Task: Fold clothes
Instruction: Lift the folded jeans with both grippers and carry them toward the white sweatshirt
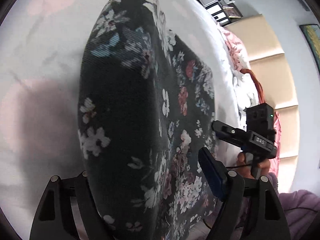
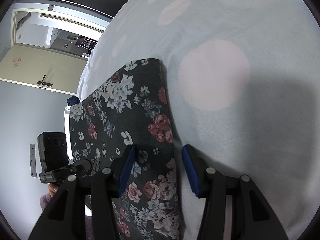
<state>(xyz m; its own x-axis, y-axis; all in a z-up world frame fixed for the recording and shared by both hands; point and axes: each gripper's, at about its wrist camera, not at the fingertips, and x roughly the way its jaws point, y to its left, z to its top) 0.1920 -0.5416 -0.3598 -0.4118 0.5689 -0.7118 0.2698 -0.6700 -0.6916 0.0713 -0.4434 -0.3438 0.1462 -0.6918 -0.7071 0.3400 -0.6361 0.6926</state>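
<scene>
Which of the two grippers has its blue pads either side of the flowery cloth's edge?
The right gripper: its blue pads stand apart, straddling the edge of the dark floral garment. The left gripper has the cloth bulging up between its fingers.

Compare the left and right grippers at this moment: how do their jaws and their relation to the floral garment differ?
The right gripper has jaws open, blue pads straddling the dark floral garment edge. The left gripper has cloth filling the space between its fingers, hiding one pad; whether it grips is unclear. Both meet the same garment over the dotted bedsheet.

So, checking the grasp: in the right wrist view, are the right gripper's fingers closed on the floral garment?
No, the right gripper stands open, the floral garment edge lying between its fingers.
</scene>
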